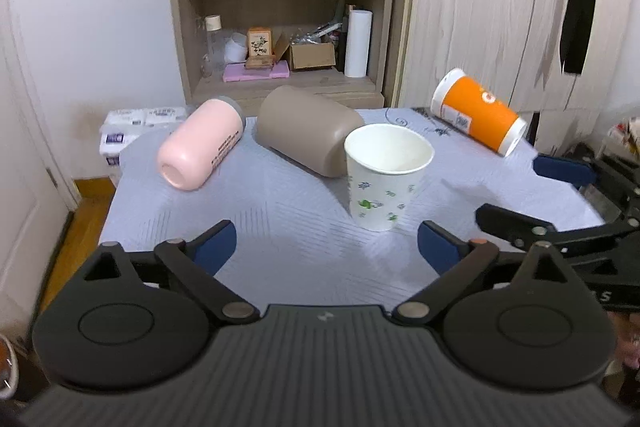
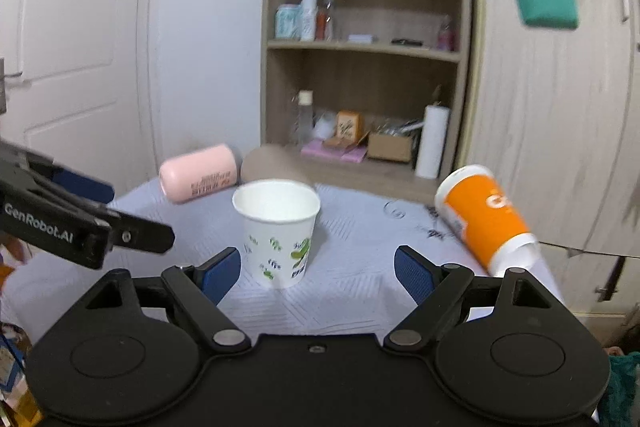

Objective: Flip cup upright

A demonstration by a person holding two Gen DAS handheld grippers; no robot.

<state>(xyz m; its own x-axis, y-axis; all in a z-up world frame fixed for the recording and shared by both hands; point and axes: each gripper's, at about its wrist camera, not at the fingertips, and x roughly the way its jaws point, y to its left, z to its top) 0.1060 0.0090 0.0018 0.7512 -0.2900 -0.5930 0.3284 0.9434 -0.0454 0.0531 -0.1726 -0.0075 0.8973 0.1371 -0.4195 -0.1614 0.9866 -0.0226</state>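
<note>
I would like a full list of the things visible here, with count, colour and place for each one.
paper cup: 1, white with green print, upright, table middle
pink cup: 1, on its side, far left of table
brown cup: 1, on its side, behind the paper cup
orange cup: 1, orange and white, tilted, far right
table cloth: 1, pale blue-grey, covers table
shelf: 1, wooden, behind the table, holds bottles, boxes, a white roll
left gripper: black, blue pads, open
right gripper: black, blue pads, open
</note>
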